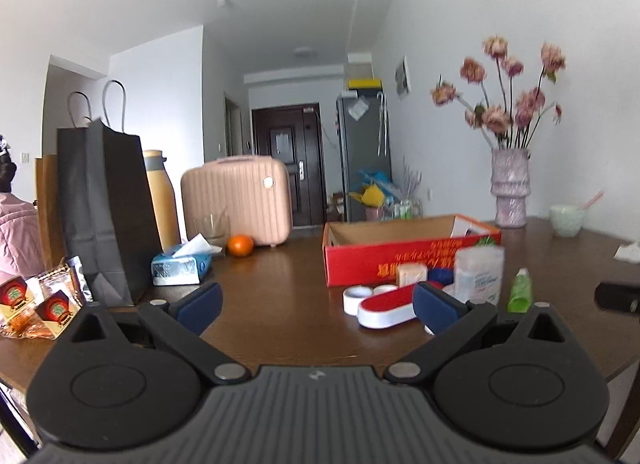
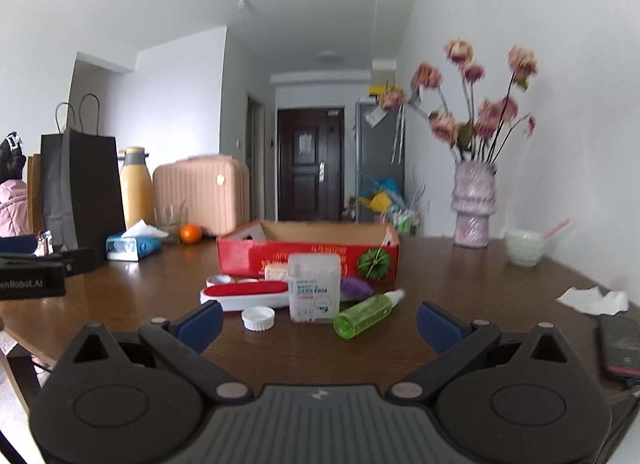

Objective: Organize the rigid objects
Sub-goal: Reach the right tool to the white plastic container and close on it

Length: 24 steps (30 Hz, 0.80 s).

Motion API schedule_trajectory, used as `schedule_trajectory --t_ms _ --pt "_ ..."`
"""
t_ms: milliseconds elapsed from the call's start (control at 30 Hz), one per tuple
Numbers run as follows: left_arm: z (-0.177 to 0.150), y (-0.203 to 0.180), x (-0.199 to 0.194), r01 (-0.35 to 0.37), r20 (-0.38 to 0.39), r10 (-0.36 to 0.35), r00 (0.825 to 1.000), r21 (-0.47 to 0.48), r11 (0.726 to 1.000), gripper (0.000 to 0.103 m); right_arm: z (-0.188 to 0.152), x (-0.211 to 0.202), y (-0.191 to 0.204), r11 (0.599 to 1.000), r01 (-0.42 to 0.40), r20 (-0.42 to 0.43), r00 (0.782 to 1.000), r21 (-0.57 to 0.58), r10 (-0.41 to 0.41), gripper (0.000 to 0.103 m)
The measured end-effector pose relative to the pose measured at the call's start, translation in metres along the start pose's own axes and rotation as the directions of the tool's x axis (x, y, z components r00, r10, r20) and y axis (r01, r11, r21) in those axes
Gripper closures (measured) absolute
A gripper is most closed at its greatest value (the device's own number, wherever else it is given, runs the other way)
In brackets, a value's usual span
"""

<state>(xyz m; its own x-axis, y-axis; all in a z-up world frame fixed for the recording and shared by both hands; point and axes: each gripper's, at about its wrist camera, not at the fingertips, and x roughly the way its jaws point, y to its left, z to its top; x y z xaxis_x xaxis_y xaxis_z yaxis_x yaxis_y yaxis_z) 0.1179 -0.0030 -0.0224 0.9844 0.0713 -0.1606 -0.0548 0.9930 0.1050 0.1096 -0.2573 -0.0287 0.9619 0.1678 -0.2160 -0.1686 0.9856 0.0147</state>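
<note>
Both tools are held low over the brown counter [image 2: 460,276], each with its blue-padded jaws spread wide apart and nothing between them. The left tool [image 1: 318,306] points toward the red cardboard box [image 1: 400,260], which sits at about 1 o'clock from it. The right tool [image 2: 320,322] faces the same box [image 2: 308,254] straight ahead at 12 o'clock.

A cluster of small things lies on the counter in front of the box. In the right wrist view a clear plastic container with a printed label [image 2: 315,288] stands upright near the middle. A green bottle [image 2: 366,314] lies on its side at its 4 o'clock, just beside it. A white screw cap [image 2: 258,318] sits at the container's 8 o'clock, and a red and white brush [image 2: 246,294] lies at its 9 o'clock. A purple item [image 2: 354,286] shows behind the container, near the box wall; what it is cannot be told.

Further left stand a black paper bag [image 2: 82,188], a yellow flask [image 2: 136,184], a tissue pack [image 2: 134,244] and an orange [image 2: 190,233]. At 2 o'clock a vase of pink flowers [image 2: 474,204] stands by the wall, with a pale bowl [image 2: 524,246] beside it. A crumpled tissue [image 2: 594,300] and a phone [image 2: 620,344] lie at the right edge.
</note>
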Motion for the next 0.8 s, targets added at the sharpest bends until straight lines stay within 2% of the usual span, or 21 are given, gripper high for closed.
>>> schedule_trajectory --t_ms 133,200,300,367,467,567,700,800 --pt "-0.008 -0.010 0.036 -0.004 -0.035 0.006 0.999 0.050 0.999 0.000 0.007 0.034 -0.016 1.000 0.020 -0.014 1.000 0.015 -0.020 0.000" --pt "-0.011 -0.012 0.052 0.027 -0.051 -0.025 0.998 0.024 0.999 0.000 0.011 0.052 -0.028 0.998 0.018 -0.024 1.000 0.053 -0.017 0.000" --pt "-0.014 -0.013 0.069 0.077 -0.022 -0.078 0.997 -0.044 0.996 0.000 0.014 0.081 -0.040 0.997 0.030 -0.055 0.998 0.078 -0.025 0.000" --pt "-0.010 -0.017 0.087 0.129 -0.085 -0.132 0.988 -0.042 0.991 0.000 0.013 0.100 -0.046 0.996 0.040 -0.095 0.995 0.084 -0.032 0.000" --pt "-0.004 -0.026 0.116 0.218 -0.167 -0.220 0.961 -0.033 0.975 0.000 0.018 0.130 -0.055 0.994 -0.027 -0.237 0.970 0.108 0.052 0.000" --pt "0.011 -0.035 0.141 0.302 -0.187 -0.315 0.930 -0.098 0.948 0.000 0.028 0.148 -0.060 0.989 -0.059 -0.247 0.965 0.137 0.092 0.001" --pt "0.032 -0.050 0.177 0.382 -0.205 -0.415 0.886 -0.185 0.906 0.002 0.048 0.177 -0.063 0.982 -0.087 -0.260 0.957 0.169 0.130 0.027" --pt "0.041 -0.058 0.203 0.436 -0.227 -0.495 0.839 -0.266 0.860 0.024 0.059 0.198 -0.062 0.965 -0.158 -0.253 0.945 0.207 0.209 0.043"
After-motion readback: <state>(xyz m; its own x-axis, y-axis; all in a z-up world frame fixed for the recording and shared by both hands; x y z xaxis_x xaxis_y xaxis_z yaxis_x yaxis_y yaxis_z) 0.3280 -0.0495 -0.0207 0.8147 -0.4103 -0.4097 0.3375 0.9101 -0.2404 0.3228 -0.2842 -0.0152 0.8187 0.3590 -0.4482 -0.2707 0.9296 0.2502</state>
